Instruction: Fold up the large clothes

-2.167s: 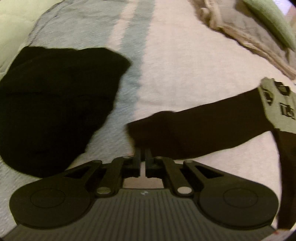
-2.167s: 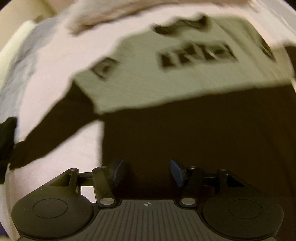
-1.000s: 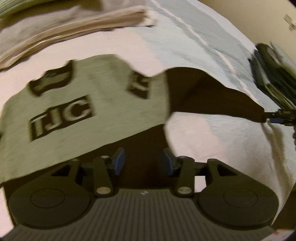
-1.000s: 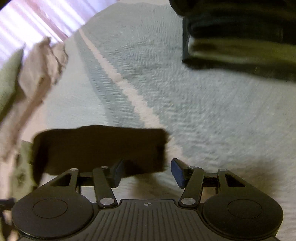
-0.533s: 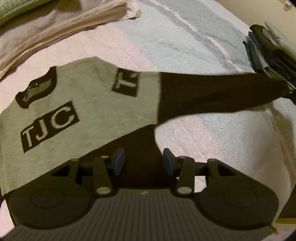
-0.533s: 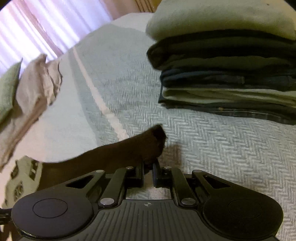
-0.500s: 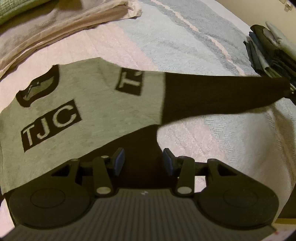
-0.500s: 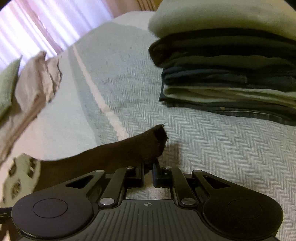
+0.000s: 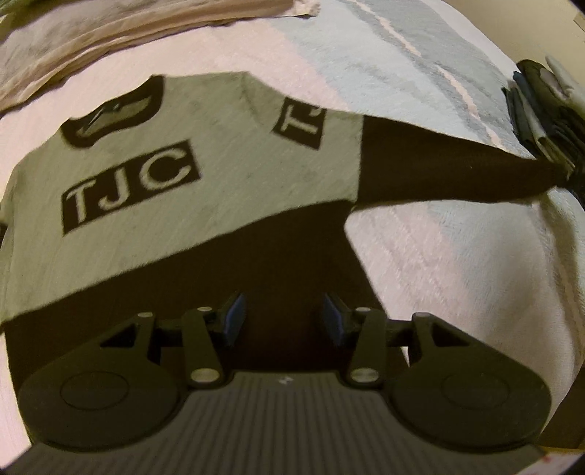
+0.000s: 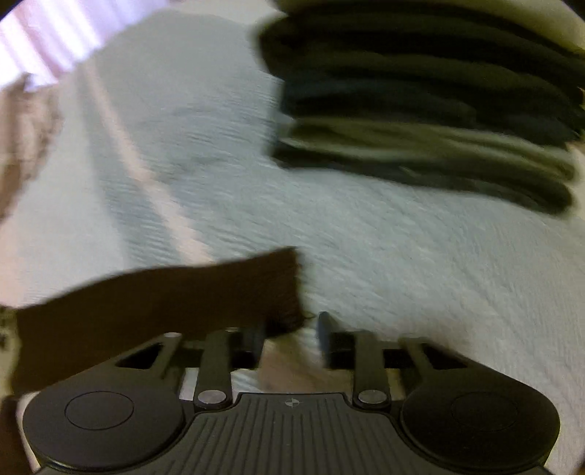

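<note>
A grey and black sweater with "TJC" on its chest lies spread flat on the bed. Its black sleeve stretches out to the right, toward a stack of clothes. My left gripper is open and hovers over the black lower part of the sweater, with nothing between its fingers. In the blurred right wrist view the sleeve's cuff lies on the bedspread. My right gripper is open just behind the cuff, whose corner reaches the left fingertip.
A tall stack of folded dark and grey clothes stands on the bedspread beyond the cuff, also visible as the stack at the far right. A crumpled beige cloth lies beyond the sweater's collar.
My right gripper, shut on the sleeve cuff half a second ago, has opened and let it go; the sleeve now lies flat. The left gripper has stayed open over the sweater.
</note>
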The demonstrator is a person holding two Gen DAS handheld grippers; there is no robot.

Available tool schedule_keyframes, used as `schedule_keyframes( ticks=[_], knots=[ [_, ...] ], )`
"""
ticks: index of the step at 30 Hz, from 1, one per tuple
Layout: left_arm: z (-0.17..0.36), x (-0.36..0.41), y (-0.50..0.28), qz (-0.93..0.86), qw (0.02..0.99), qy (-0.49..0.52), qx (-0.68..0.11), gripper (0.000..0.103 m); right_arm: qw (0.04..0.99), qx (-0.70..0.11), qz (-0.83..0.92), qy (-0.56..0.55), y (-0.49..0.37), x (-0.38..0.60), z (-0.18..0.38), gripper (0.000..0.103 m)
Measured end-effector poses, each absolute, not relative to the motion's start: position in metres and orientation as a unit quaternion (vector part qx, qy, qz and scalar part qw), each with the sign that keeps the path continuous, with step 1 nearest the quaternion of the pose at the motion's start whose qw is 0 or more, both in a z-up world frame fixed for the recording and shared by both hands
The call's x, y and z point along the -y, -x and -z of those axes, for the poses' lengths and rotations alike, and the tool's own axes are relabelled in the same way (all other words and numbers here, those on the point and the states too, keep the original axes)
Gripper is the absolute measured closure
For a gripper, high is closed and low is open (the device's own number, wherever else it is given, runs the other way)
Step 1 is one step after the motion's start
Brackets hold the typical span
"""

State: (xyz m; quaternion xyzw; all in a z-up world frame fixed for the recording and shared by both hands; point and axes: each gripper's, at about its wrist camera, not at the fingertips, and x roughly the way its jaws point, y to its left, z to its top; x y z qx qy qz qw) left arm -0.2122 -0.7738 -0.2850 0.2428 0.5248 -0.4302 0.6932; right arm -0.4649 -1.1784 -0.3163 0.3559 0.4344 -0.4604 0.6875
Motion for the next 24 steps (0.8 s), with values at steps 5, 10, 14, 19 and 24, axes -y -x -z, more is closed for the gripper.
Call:
schedule_keyframes(
  ticks=[5,10,14,19,24],
  knots=[
    [0.281,0.741,0.208,0.409,0.703,-0.235,-0.533,0.056,0.685,-0.415,0.458,-0.387,0.486,1.155,0.309,0.062],
    [0.281,0.716,0.206,0.392,0.705,-0.236,-0.542,0.056,0.707,-0.409,0.417,-0.398,0.470,1.129,0.300,0.060],
    [0.273,0.697,0.202,0.383,0.714,-0.232,-0.538,0.054,0.743,-0.420,0.347,-0.389,0.430,1.102,0.293,0.060],
    [0.263,0.669,0.189,0.361,0.734,-0.211,-0.535,0.050,0.772,-0.451,0.247,-0.373,0.371,1.055,0.293,0.059],
    [0.259,0.615,0.179,0.322,0.752,-0.190,-0.543,0.049,0.790,-0.477,0.130,-0.361,0.332,0.980,0.297,0.058]
  ],
)
